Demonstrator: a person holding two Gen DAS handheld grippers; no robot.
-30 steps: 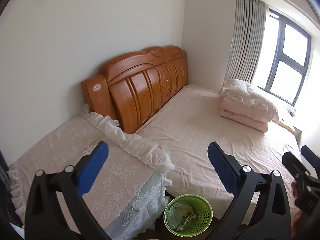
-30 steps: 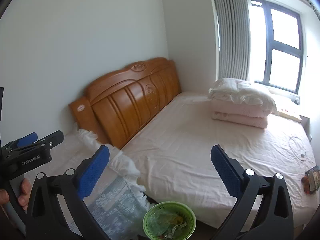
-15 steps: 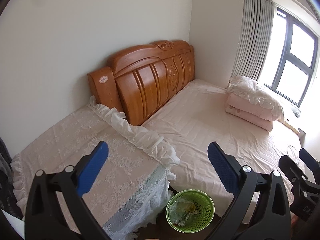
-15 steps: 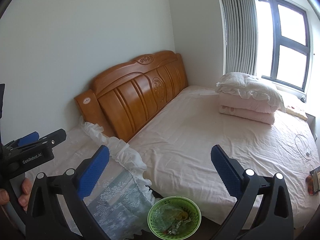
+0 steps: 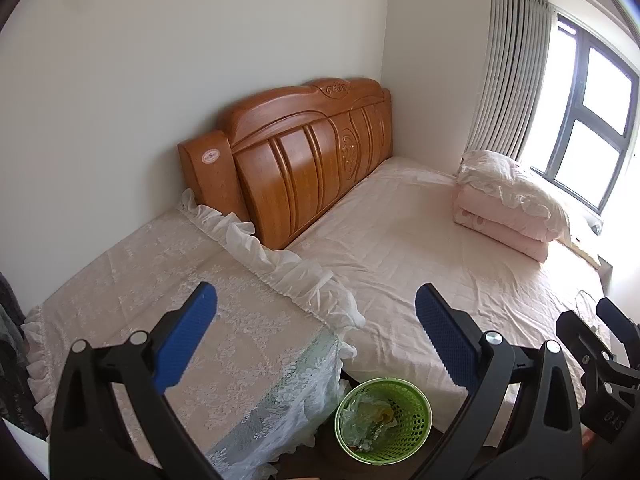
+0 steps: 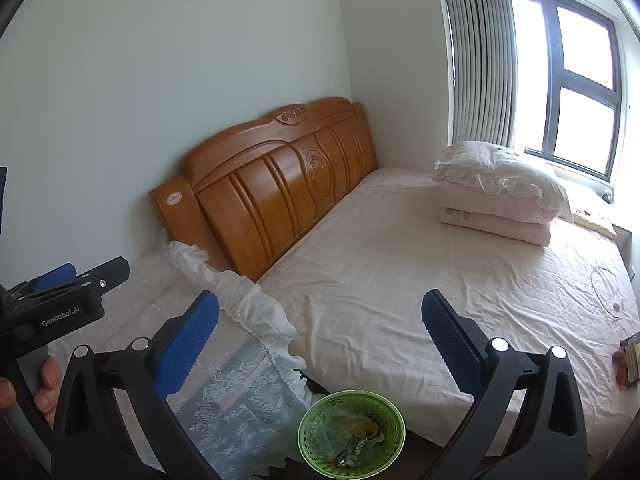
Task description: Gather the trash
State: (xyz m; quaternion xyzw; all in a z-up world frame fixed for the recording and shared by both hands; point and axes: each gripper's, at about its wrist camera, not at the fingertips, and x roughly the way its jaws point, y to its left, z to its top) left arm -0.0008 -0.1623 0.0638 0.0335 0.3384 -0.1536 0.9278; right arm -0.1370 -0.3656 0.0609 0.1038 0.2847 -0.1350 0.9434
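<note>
A green mesh wastebasket (image 5: pixel 416 436) (image 6: pixel 394 440) stands on the floor between the bed and the lace-covered side table. Crumpled plastic and wrappers (image 5: pixel 370 420) (image 6: pixel 348 436) lie inside it. My left gripper (image 5: pixel 316 294) hangs open and empty above the table edge and the basket. My right gripper (image 6: pixel 320 299) is also open and empty, above the bed edge and the basket. At the bed's right edge lie small items (image 6: pixel 627 364), a reddish bit and a flat packet. Each gripper shows in the other's view: right gripper (image 5: pixel 600 344), left gripper (image 6: pixel 68 300).
The bed (image 6: pixel 400 264) has a wooden headboard (image 5: pixel 304 160), with a folded quilt and pillow (image 6: pixel 500 196) near the window. A white cable (image 6: pixel 608 288) lies on the sheet. The side table's lace cloth (image 5: pixel 200 304) hangs down beside the basket. A hand (image 6: pixel 44 384) holds the left gripper.
Both views have swung slightly, so the headboard and basket now sit further right in frame. More of the lace-covered table shows. Both grippers stay open and empty.
</note>
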